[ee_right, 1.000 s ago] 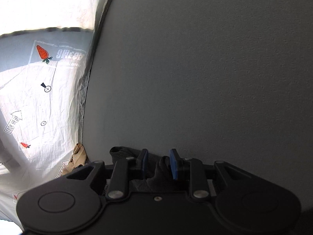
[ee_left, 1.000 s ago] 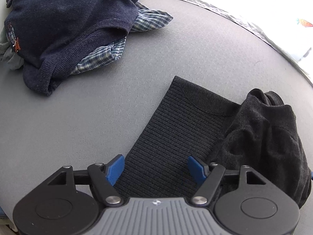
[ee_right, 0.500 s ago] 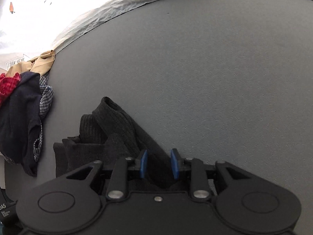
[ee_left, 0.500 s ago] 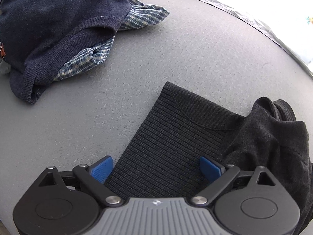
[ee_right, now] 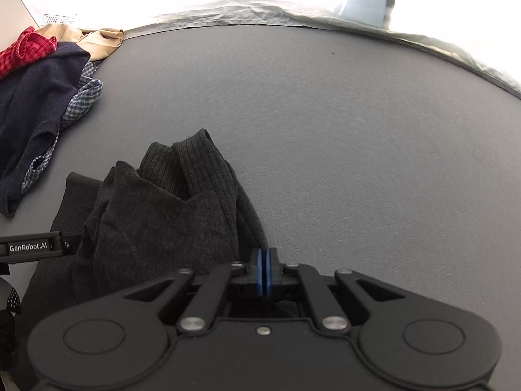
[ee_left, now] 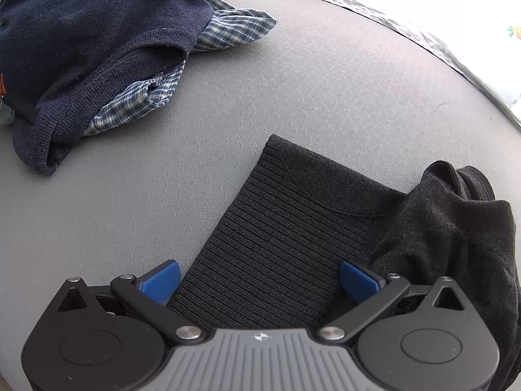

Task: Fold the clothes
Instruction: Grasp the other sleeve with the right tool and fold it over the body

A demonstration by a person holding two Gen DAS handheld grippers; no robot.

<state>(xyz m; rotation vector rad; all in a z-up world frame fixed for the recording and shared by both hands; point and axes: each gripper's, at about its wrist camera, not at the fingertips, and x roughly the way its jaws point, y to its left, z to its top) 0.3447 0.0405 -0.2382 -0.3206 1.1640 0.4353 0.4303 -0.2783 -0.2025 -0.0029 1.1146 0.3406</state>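
A black ribbed knit garment point(ee_left: 283, 244) lies partly folded flat on the grey table point(ee_left: 325, 97); its bunched part point(ee_left: 456, 238) rises at the right. My left gripper point(ee_left: 259, 278) is open, its blue pads straddling the flat folded panel's near end. In the right wrist view the same garment point(ee_right: 156, 215) is heaped left of centre. My right gripper point(ee_right: 263, 270) has its blue pads pressed together at the heap's near right edge; I cannot tell whether cloth is pinched between them.
A pile of unfolded clothes sits at the far left: a navy sweater point(ee_left: 81, 42) over a blue plaid shirt point(ee_left: 136, 104), with red point(ee_right: 22, 49) and tan point(ee_right: 97, 40) pieces. A pale plastic sheet point(ee_right: 293, 9) edges the table's far side.
My left gripper's jaws opened wider over the flat panel. My right gripper swung round from the table edge toward the black heap and its pads closed together.
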